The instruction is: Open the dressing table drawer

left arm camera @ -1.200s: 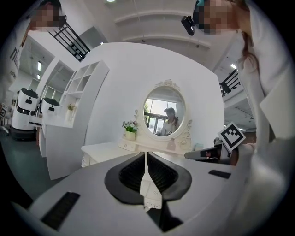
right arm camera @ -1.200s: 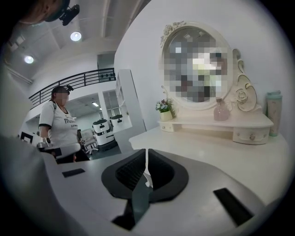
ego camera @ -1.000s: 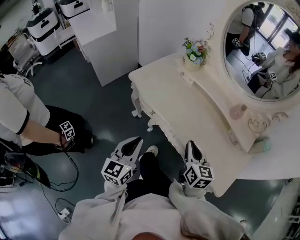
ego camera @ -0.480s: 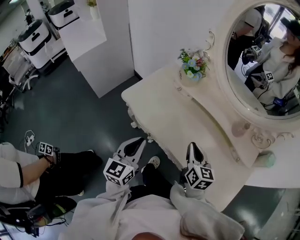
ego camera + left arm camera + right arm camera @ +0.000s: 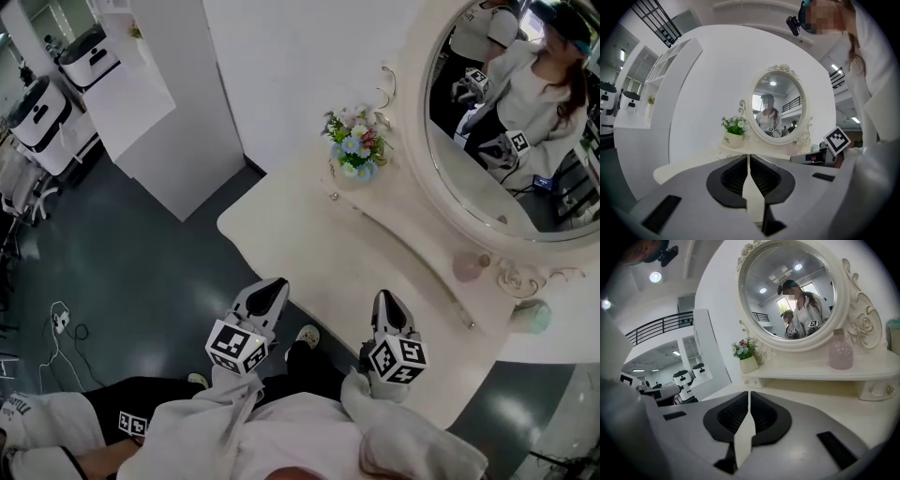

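The cream dressing table (image 5: 309, 244) stands in front of me under an oval mirror (image 5: 506, 122). Its front drawers lie under the tabletop's edge, out of sight in the head view. The right gripper view shows the raised shelf with a small knobbed drawer (image 5: 749, 381) at its left end and another (image 5: 877, 391) at its right end. My left gripper (image 5: 269, 292) hovers off the table's front left edge, jaws shut and empty (image 5: 748, 157). My right gripper (image 5: 385, 305) is over the front edge, also shut with nothing held (image 5: 749, 393).
A flower pot (image 5: 352, 155), a pink bottle (image 5: 466, 267) and a green object (image 5: 532, 316) sit on the raised shelf. A white cabinet (image 5: 159, 103) and white machines (image 5: 56, 84) stand at the left. A cable (image 5: 61, 323) lies on the floor near a seated person (image 5: 56, 431).
Both grippers and I have shifted across toward the middle of the table's front. The table and mirror now fill more of the view, and the seated person has slid to the lower left corner.
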A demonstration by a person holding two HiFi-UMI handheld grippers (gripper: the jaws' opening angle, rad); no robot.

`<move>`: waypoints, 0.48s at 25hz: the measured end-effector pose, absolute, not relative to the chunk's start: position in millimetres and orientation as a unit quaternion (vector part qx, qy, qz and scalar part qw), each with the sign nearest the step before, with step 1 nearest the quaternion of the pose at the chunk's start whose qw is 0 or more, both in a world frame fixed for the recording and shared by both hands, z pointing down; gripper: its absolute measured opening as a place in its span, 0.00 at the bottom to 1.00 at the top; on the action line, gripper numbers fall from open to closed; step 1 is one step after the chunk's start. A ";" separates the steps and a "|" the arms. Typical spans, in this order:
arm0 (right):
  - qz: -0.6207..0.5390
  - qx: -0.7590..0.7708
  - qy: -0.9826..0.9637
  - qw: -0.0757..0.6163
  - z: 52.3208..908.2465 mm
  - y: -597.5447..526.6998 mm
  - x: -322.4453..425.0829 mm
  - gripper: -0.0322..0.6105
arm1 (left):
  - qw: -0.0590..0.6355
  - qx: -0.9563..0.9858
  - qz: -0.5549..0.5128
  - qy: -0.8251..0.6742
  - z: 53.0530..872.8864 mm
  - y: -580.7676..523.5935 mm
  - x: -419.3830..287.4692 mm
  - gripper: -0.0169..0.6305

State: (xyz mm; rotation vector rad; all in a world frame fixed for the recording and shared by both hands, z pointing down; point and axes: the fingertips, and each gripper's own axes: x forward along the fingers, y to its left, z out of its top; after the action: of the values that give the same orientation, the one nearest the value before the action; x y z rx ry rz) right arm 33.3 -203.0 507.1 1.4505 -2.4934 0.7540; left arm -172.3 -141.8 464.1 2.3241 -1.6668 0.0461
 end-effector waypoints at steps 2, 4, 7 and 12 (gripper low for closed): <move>0.255 0.496 -0.827 0.076 510.4 -211.6 35.5 0.11 | 0.142 0.811 0.019 -0.567 467.6 -155.1 -171.5 0.08; 0.258 0.503 -0.822 0.074 514.0 -222.1 36.1 0.11 | 0.143 0.815 0.022 -0.561 471.5 -168.9 -171.6 0.08; 0.263 0.509 -0.816 0.072 519.6 -232.5 35.9 0.11 | 0.146 0.820 0.026 -0.552 477.0 -187.4 -171.0 0.08; 0.268 0.527 -0.803 0.066 524.7 -241.9 41.6 0.11 | 0.149 0.837 0.030 -0.526 481.3 -207.0 -162.5 0.08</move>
State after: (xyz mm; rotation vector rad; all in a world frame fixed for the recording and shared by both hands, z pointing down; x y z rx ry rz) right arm 41.6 -241.9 524.7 1.5902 -2.4227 0.8088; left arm -162.5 -207.0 481.3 2.4069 -1.5113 0.0854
